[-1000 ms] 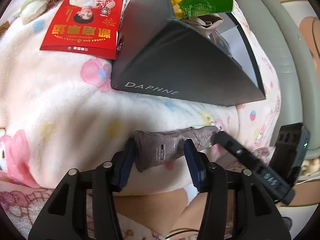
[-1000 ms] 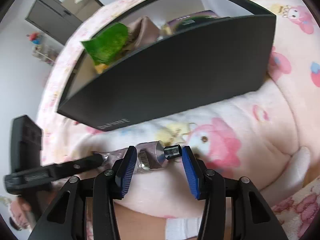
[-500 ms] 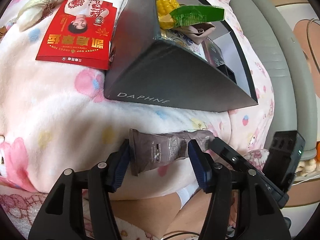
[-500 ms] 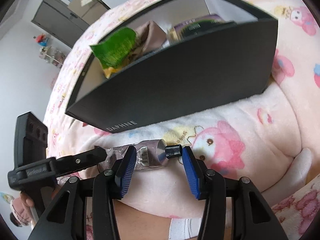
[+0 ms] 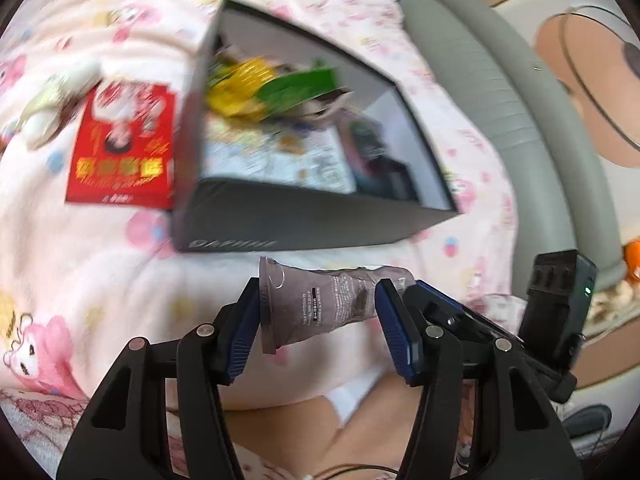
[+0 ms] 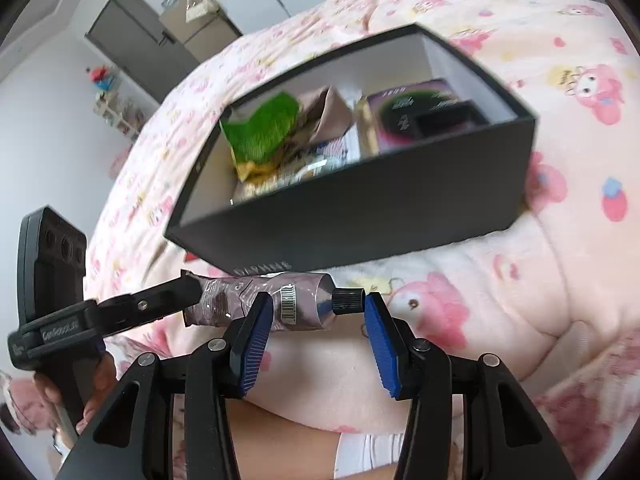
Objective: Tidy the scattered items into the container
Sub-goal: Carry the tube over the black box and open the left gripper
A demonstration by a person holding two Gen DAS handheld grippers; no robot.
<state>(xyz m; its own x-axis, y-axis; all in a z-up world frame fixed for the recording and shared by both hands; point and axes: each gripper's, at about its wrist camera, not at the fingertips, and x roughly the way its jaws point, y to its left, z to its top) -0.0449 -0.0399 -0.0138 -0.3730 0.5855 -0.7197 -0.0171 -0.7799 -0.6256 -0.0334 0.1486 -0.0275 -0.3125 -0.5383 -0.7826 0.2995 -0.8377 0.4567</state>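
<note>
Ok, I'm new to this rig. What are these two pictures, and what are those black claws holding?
Each picture comes from a camera on a hand-held gripper, looking along its two blue-padded fingers. A person carries one in each hand.

The left gripper and right gripper both straddle one crumpled tube. The right one has the cap against one pad and the body against the other. Whether the left one really pinches the crimped end is unclear.

Behind them, a black box sits on a pink blanket, already holding a green packet and other items. A red envelope lies beside the box.
</note>
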